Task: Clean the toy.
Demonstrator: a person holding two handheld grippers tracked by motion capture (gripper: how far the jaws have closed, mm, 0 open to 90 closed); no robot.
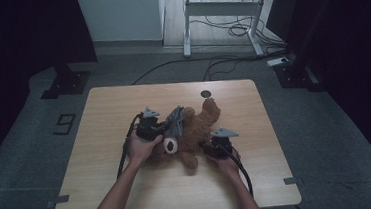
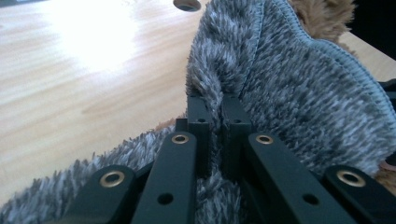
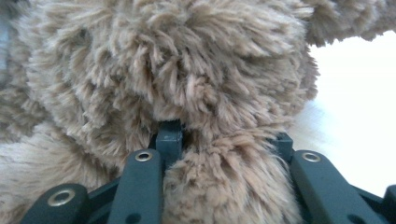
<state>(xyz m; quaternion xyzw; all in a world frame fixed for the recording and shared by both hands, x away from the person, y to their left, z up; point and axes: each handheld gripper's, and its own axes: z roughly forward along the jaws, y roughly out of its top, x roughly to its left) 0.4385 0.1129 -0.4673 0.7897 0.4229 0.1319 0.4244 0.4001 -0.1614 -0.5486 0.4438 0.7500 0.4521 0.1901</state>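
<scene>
on the pale wooden table (image 1: 130,189) a brown plush teddy bear (image 1: 195,129) lay near the middle. the left gripper (image 2: 217,105) pinched the grey fuzzy cloth (image 2: 289,93) on the bear; the right gripper (image 3: 224,140) clamped the bear's brown limb.

Black hand-held gripper (image 1: 161,131) w/ brass rivets, grey triangular plate, black cable

Both bare forearms reach in from the near edge of the table, angled toward each other. The left hand (image 1: 144,147) wraps round the black two-jaw left gripper (image 2: 217,109), whose jaws stand nearly together, pinching a fold of grey fuzzy fabric (image 2: 289,88). The right hand (image 1: 226,162) holds the black right gripper (image 3: 224,135), its jaws clamped on a limb of the brown plush bear (image 3: 187,70).
</scene>
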